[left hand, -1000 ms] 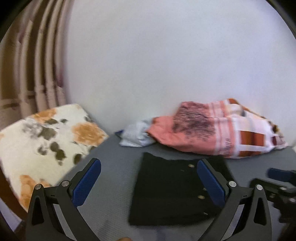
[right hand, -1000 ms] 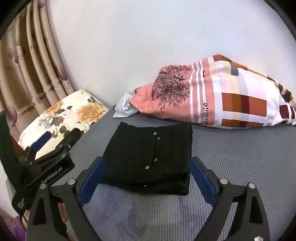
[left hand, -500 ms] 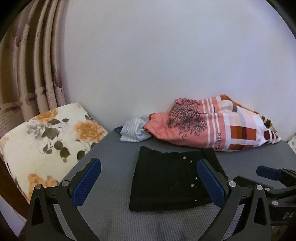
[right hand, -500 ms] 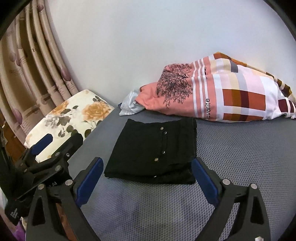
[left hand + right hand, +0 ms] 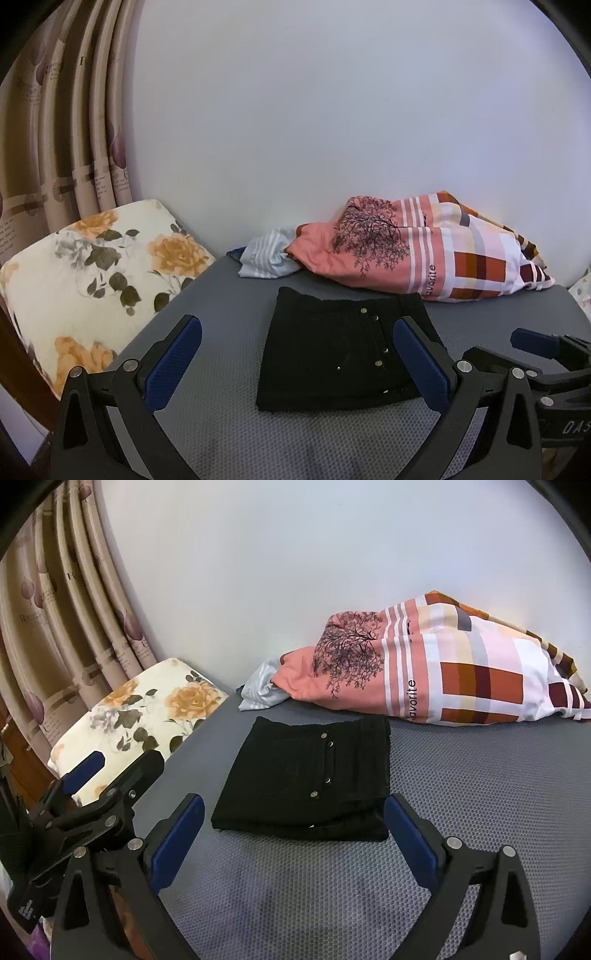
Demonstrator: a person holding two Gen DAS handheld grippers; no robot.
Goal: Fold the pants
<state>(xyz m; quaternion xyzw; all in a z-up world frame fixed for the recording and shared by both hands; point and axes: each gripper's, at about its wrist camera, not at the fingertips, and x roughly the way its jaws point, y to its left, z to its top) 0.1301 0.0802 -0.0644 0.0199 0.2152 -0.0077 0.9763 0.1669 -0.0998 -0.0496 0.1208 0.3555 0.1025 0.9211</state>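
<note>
Pants: The black pants (image 5: 347, 347) lie folded into a flat, neat block in the middle of both pictures. Small silver buttons run down the front.
Where: They rest on the gray mat (image 5: 461, 794), just in front of the blanket.
Left gripper: The left gripper (image 5: 295, 363) is at the bottom of its picture. Its blue pads are wide apart and hold nothing. It sits near the pants but does not touch them. In the right camera's picture it shows at the lower left (image 5: 110, 771).
Right gripper: The right gripper (image 5: 293, 838) is at the bottom of its picture. It is wide too, and it holds nothing. The near edge of the pants sits between its pads in the picture.
Blanket: A pink and orange blanket (image 5: 424, 254) is bunched at the wall, right of the middle.
Pillow: A flower pillow (image 5: 92, 273) sits on the left.
Curtain: A tan curtain (image 5: 66, 627) hangs in the upper left.
</note>
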